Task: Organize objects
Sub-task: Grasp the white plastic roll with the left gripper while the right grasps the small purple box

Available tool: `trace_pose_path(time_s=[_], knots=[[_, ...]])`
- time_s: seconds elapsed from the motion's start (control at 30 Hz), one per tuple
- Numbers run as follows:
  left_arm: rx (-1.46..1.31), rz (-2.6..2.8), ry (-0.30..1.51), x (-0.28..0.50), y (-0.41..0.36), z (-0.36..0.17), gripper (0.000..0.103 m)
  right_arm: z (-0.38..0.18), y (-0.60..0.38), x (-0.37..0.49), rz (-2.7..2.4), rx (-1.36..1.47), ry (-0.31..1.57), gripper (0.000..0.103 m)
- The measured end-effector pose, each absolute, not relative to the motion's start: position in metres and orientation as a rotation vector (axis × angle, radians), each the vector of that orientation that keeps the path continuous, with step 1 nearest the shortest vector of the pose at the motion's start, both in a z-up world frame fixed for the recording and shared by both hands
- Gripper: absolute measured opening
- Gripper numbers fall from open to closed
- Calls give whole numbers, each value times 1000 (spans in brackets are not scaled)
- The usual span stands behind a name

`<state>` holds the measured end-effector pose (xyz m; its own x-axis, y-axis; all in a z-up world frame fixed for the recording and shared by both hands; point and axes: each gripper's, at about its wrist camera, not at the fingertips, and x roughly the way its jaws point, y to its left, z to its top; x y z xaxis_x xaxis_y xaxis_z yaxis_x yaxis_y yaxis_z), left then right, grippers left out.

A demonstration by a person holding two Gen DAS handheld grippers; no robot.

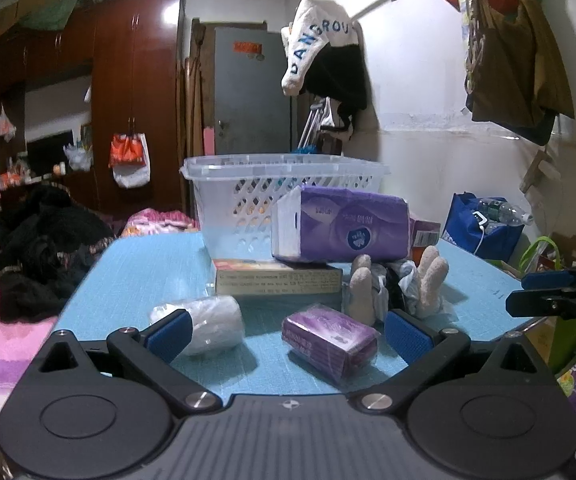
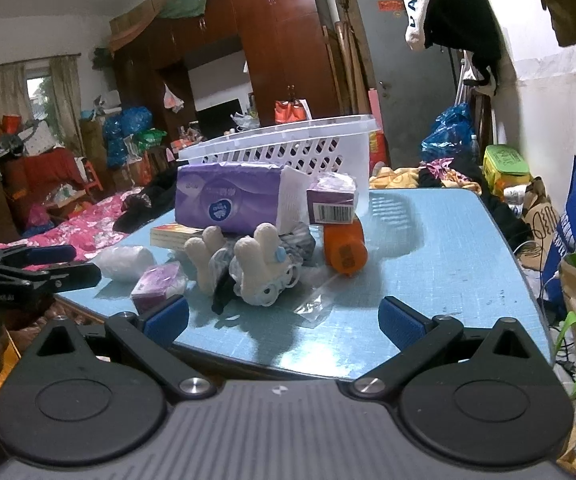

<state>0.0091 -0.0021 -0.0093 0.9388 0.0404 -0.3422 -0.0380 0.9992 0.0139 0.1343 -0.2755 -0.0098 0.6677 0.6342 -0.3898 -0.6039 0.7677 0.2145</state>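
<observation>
On the blue table [image 1: 144,272] stands a clear plastic basket [image 1: 248,184] [image 2: 319,148]. In front of it a purple tissue pack [image 1: 347,224] [image 2: 228,196] lies on a flat box [image 1: 276,278]. Nearer lie a white roll [image 1: 212,320] [image 2: 126,262], a small purple pack [image 1: 329,340] [image 2: 158,286], a plush toy [image 1: 399,280] [image 2: 256,268], an orange bottle [image 2: 345,250] and a purple carton [image 2: 331,200]. My left gripper [image 1: 286,338] is open around the small purple pack without touching it. My right gripper [image 2: 284,320] is open at the table's near edge, holding nothing.
A clear plastic bag [image 2: 315,304] lies flat on the table before the right gripper. A bed with pink bedding [image 2: 80,224] and dark clothes [image 1: 36,248] lies left of the table. A blue bag [image 1: 483,228] and other bags stand at the right. A wardrobe [image 1: 128,92] stands behind.
</observation>
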Motion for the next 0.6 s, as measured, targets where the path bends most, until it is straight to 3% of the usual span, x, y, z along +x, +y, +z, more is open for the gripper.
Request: trace_pose_path(time_s=[0.13, 0.3, 0.6], knots=[[13, 68, 305, 13, 4, -10, 103, -22, -281, 153, 657, 91, 476, 103], [-6, 71, 298, 26, 15, -10, 103, -21, -293, 151, 597, 96, 306, 103], [-1, -30, 269, 42, 22, 5, 103, 0, -284, 165, 784, 162, 353, 103]])
